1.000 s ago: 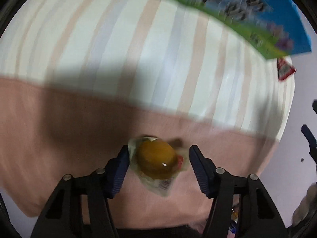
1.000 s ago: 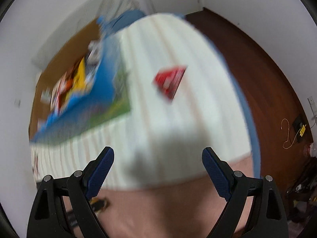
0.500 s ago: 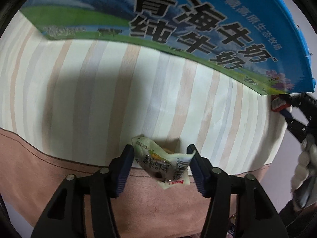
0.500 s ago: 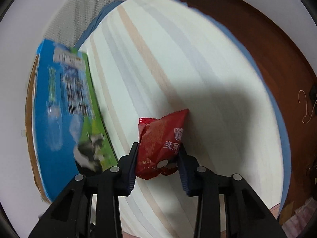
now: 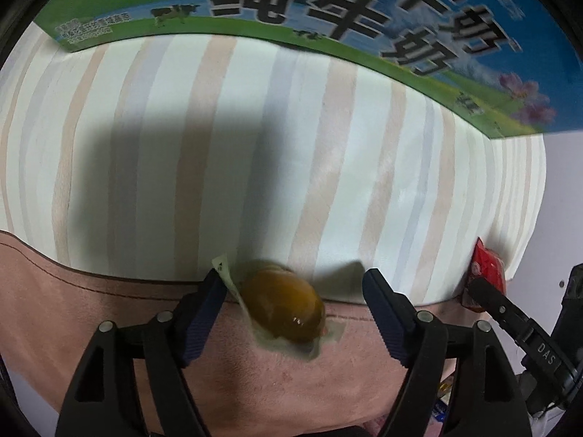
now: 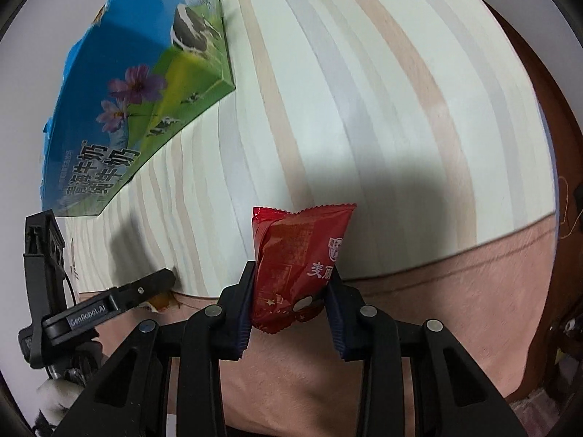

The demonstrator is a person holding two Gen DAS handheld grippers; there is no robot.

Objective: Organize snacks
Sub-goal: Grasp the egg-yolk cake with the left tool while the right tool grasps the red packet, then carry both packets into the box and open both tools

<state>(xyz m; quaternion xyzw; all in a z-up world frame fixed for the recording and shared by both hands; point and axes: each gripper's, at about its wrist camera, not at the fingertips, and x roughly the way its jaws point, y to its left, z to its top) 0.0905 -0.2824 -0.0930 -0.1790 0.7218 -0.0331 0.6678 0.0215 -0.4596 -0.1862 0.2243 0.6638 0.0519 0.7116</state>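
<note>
A brown snack in a clear wrapper point(image 5: 282, 309) lies on the bed between the fingers of my left gripper point(image 5: 293, 307), which is open; the left finger touches the wrapper edge, the right finger stands apart. My right gripper point(image 6: 291, 302) is shut on a red snack packet point(image 6: 297, 266) and holds it over the bed's near edge. That red packet point(image 5: 486, 276) shows at the right edge of the left wrist view. A blue and green milk carton box point(image 5: 328, 11) stands at the back of the bed, also in the right wrist view point(image 6: 135, 98).
The bed has a striped cream sheet point(image 5: 255, 138) with a pink border point(image 5: 109, 320) along the near edge. Brown wooden floor point(image 6: 554, 116) lies to the right of the bed. The left gripper's body point(image 6: 91, 306) shows at the right wrist view's lower left.
My left gripper opened wider around the wrapped brown snack, which turned over and now lies between the fingers. My right gripper lifted the red packet back toward the bed's near edge.
</note>
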